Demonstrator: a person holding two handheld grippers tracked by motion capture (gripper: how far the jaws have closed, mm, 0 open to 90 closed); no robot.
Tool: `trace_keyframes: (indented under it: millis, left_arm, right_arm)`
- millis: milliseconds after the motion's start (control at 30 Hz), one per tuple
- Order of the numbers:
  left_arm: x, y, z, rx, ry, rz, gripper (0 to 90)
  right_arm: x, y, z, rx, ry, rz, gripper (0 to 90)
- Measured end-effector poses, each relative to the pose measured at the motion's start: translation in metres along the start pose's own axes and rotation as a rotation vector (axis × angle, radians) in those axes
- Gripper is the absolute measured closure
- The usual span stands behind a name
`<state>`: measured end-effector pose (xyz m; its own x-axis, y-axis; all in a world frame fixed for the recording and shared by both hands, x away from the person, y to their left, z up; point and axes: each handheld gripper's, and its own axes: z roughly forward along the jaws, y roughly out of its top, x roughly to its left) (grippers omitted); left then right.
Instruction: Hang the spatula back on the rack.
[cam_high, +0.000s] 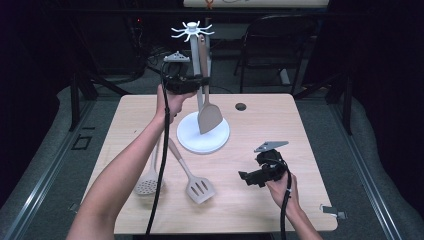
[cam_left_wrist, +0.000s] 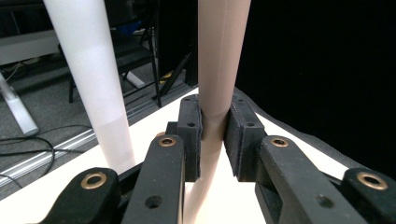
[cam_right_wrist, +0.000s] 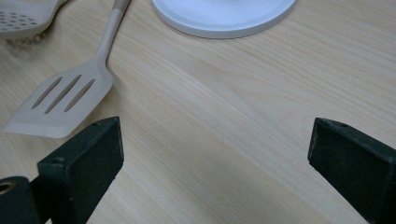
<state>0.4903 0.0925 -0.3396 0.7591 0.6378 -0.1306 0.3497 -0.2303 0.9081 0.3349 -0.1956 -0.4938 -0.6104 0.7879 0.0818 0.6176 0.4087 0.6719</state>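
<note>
While the left gripper (cam_left_wrist: 214, 140) clamps the beige solid spatula's (cam_high: 209, 116) handle beside the white stand pole (cam_high: 194, 60), the right gripper (cam_right_wrist: 215, 158) gapes near-right, well apart.

A utensil stand (cam_high: 202, 135) sits at the table's (cam_high: 260, 125) centre, a solid spatula (cam_high: 209, 116) hanging beside its pole (cam_high: 194, 60). At seven o'clock from the stand lie a slotted spatula (cam_high: 199, 188) and, left of it, a skimmer (cam_high: 147, 185). At four o'clock is the right gripper (cam_high: 246, 177); at eleven, the left gripper (cam_high: 200, 82).
</note>
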Motion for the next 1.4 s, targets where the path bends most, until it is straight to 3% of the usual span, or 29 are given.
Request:
trace_keyframes:
  millis: [200, 533, 900, 1167, 1300, 1400]
  left_arm:
    - [0.004, -0.002, 0.002, 0.008, 0.027, 0.009, 77.2]
    - [0.004, 0.0, 0.004, 0.021, 0.114, 0.09, 77.1]
    - [0.003, -0.001, 0.005, 0.015, 0.122, 0.099, 76.0]
    - [0.002, -0.001, -0.008, 0.027, 0.112, 0.08, 59.3]
    - [-0.001, 0.001, -0.019, 0.016, 0.107, 0.079, 62.9]
    - [-0.005, 0.004, -0.029, -0.003, 0.128, 0.09, 70.2]
  right_arm:
    - [0.0, 0.0, 0.0, 0.007, -0.001, 0.001, 3.3]
    - [0.0, 0.0, 0.0, 0.009, 0.0, -0.002, 3.5]
    - [0.0, 0.0, 0.001, 0.01, 0.0, -0.003, 3.6]
    - [0.0, -0.001, 0.0, 0.012, -0.003, -0.005, 3.8]
    - [-0.001, -0.001, 0.001, 0.011, -0.003, -0.002, 3.9]
    - [-0.001, -0.001, 0.002, 0.014, -0.001, -0.002, 4.1]
